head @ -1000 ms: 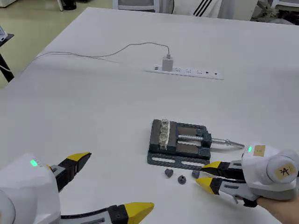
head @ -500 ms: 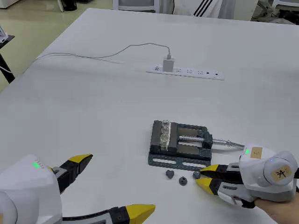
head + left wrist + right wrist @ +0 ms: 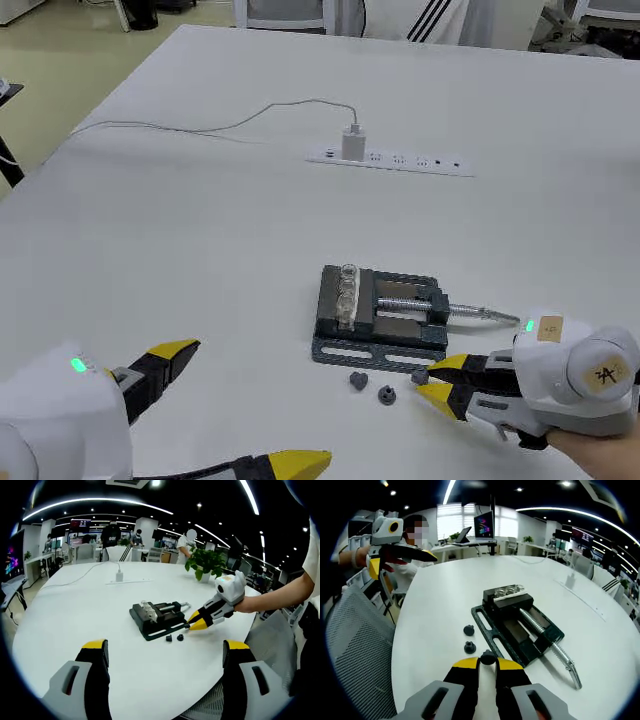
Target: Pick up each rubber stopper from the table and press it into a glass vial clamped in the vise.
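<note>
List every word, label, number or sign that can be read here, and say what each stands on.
Round sticker on the right gripper: a handwritten mark, perhaps "A"; not certain.
Small tan label on the same gripper: too small to read.
Screen at the back of the left gripper view: blurred, unreadable.
Power strip: no legible print.

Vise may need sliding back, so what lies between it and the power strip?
Only bare table between vise and power strip, in the head view.
</note>
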### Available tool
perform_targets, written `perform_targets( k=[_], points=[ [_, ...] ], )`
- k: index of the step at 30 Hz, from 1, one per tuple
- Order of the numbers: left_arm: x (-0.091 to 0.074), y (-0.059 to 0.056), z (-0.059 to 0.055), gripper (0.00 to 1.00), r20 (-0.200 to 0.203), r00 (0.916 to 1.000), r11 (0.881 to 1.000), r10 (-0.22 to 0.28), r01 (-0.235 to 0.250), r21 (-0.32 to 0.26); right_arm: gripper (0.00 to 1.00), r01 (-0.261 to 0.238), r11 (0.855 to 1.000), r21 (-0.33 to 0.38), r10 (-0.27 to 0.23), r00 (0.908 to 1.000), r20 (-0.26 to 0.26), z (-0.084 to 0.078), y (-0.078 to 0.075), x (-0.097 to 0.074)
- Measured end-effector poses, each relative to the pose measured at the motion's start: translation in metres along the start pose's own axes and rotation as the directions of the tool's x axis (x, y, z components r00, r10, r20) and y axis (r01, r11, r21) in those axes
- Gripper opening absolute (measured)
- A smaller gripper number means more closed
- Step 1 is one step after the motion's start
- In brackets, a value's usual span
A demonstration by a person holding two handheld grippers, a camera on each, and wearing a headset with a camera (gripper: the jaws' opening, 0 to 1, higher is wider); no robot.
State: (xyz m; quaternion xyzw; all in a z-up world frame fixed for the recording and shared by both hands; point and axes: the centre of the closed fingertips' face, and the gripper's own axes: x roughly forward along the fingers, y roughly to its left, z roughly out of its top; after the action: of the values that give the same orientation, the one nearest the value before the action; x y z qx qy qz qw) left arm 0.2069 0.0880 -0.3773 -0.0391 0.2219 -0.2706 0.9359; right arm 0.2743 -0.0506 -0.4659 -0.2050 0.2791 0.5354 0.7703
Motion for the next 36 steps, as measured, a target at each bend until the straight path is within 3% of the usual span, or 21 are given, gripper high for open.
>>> perform_targets(
  k=[10,14,19,24,26,35,36],
  points=[
    [0.015,-0.011,0.003,0.91,-0.002,0.9989,0.998,-0.046,0.046,0.049,0.08,0.017,0.999,-0.047,-0.015,0.9994,0.032,0.032,0.004,-0.031],
    [0.019,-0.011,0.006,0.85,0.002,0.9986,0.995,-0.053,0.052,0.085,0.08,0.001,0.993,-0.121,-0.001,1.0,0.005,0.036,0.009,-0.041],
    [0.027,-0.017,0.005,0.78,-0.034,0.9958,0.984,-0.085,0.089,0.154,0.08,-0.037,0.982,-0.187,0.034,0.9992,-0.022,0.04,0.02,-0.052],
    [0.037,-0.028,0.006,0.72,-0.07,0.9901,0.961,-0.121,0.135,0.243,0.07,-0.086,0.969,-0.231,0.077,0.9959,-0.047,0.045,0.033,-0.058],
    [0.041,-0.034,0.005,0.71,-0.09,0.9862,0.947,-0.139,0.159,0.279,0.07,-0.11,0.958,-0.266,0.095,0.993,-0.07,0.046,0.039,-0.059],
    [0.055,-0.059,-0.001,0.56,-0.184,0.9575,0.861,-0.222,0.281,0.425,0.07,-0.2,0.909,-0.365,0.154,0.9763,-0.153,0.049,0.055,-0.06],
    [0.057,-0.061,-0.002,0.53,-0.189,0.9559,0.861,-0.224,0.286,0.421,0.07,-0.207,0.904,-0.375,0.157,0.9746,-0.16,0.049,0.056,-0.06]
  ],
)
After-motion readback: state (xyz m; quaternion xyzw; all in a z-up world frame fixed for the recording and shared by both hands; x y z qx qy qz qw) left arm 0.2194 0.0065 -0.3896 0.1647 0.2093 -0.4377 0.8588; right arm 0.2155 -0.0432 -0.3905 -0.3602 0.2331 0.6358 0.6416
